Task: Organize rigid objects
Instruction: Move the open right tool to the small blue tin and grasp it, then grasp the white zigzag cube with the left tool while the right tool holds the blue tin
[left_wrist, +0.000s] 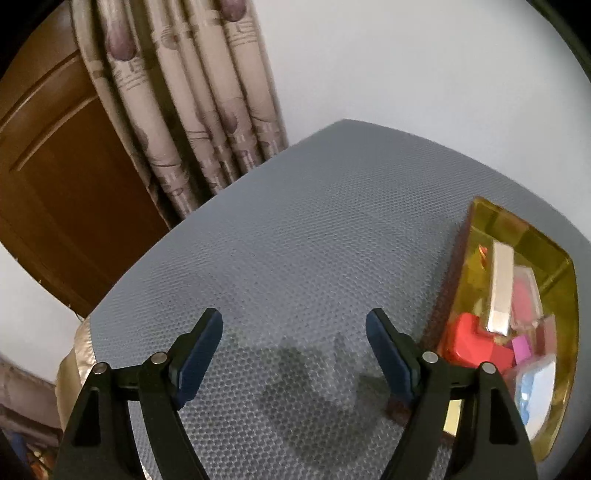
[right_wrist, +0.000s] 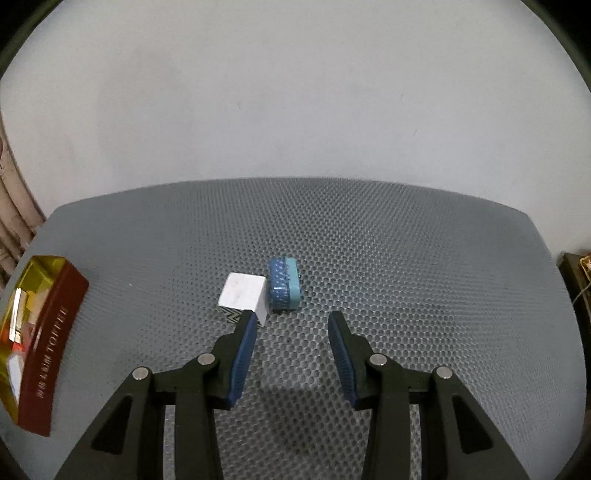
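A white box (right_wrist: 243, 295) and a blue studded block (right_wrist: 283, 282) lie side by side in the middle of the grey honeycomb mat (right_wrist: 406, 258). My right gripper (right_wrist: 291, 321) hovers just short of them, open, with nothing between its fingers; its left fingertip overlaps the white box's near corner. A gold-lined box with dark red walls (right_wrist: 51, 350) sits at the mat's left. In the left wrist view this box (left_wrist: 517, 229) holds a red block (left_wrist: 469, 339), a silver bar (left_wrist: 500, 288) and several small coloured pieces. My left gripper (left_wrist: 295, 325) stands open and empty beside it.
A patterned curtain (left_wrist: 192, 110) and a brown wooden door (left_wrist: 55, 177) stand beyond the mat's far left edge. A pale wall (right_wrist: 295, 110) rises behind the mat. A dark object (right_wrist: 576, 280) sits off the mat's right edge.
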